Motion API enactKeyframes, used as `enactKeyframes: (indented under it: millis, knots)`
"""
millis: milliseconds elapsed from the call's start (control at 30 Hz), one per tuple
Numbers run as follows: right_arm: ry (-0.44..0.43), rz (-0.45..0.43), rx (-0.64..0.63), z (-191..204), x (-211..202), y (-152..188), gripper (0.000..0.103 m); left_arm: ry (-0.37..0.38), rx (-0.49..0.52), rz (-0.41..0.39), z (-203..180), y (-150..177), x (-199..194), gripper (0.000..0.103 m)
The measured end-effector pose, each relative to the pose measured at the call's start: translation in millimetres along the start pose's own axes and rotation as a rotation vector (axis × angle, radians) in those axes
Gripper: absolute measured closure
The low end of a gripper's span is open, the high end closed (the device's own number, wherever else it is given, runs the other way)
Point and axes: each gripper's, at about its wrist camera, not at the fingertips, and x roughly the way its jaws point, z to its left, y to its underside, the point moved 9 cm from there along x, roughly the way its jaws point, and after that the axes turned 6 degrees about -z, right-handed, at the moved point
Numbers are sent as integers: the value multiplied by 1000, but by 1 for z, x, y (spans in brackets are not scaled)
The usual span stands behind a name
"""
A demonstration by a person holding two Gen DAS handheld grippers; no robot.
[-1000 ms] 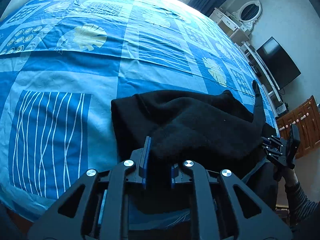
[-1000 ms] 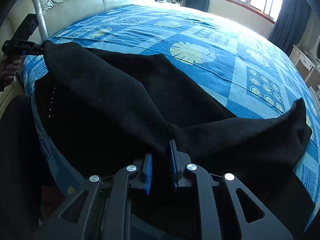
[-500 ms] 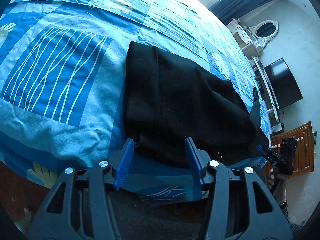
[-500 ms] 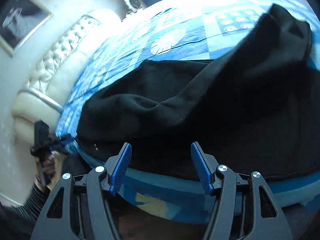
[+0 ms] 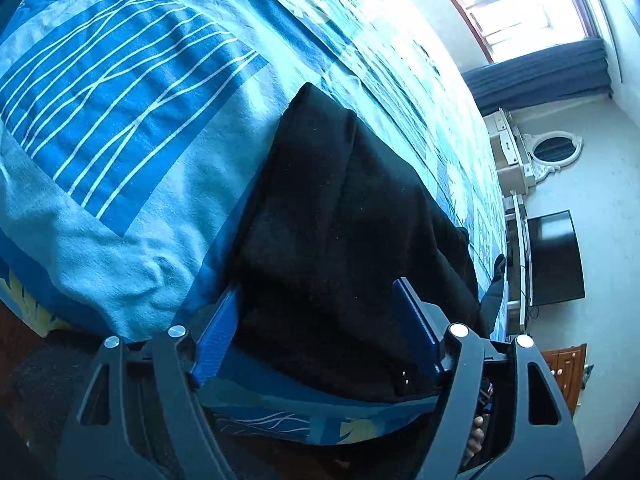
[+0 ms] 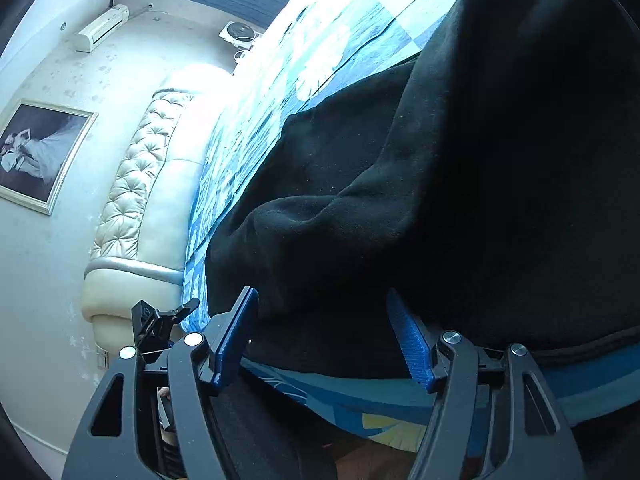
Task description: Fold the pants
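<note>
Two tongs, left tongs (image 5: 316, 332) and right tongs (image 6: 324, 336), both spread apart, empty. Black pants (image 5: 340, 220) lie folded over near bed (image 5: 120, 160) edge; further folds likely remain.

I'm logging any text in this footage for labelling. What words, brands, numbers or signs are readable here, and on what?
None can be read.
Black pants: no tag or print shows.
Blue bedspread: only line and leaf patterns, no lettering.
Television: screen dark, no visible brand.
Framed picture: a photograph, no caption.
Wall air conditioner: any badge is too small to read.
Left gripper and right gripper: no markings legible.
</note>
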Motion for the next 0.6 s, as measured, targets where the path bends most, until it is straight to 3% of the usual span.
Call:
enactKeyframes:
  millis: [100, 233, 367, 500, 600]
  knots:
    - [30, -38, -36, 5, 3, -6, 37, -21, 0, -21, -1, 1, 0, 27]
    - [95, -41, -54, 0, 12, -8, 66, -67, 30, -11, -3, -1, 4, 29]
    - [100, -44, -56, -4, 13, -8, 74, -171, 103, -31, -1, -6, 2, 64]
    - [98, -40, -57, -6, 13, -9, 74, -158, 72, -32, -2, -7, -3, 63]
    - [92, -40, -44, -7, 16, -9, 74, -136, 58, -36, -8, -7, -4, 50]
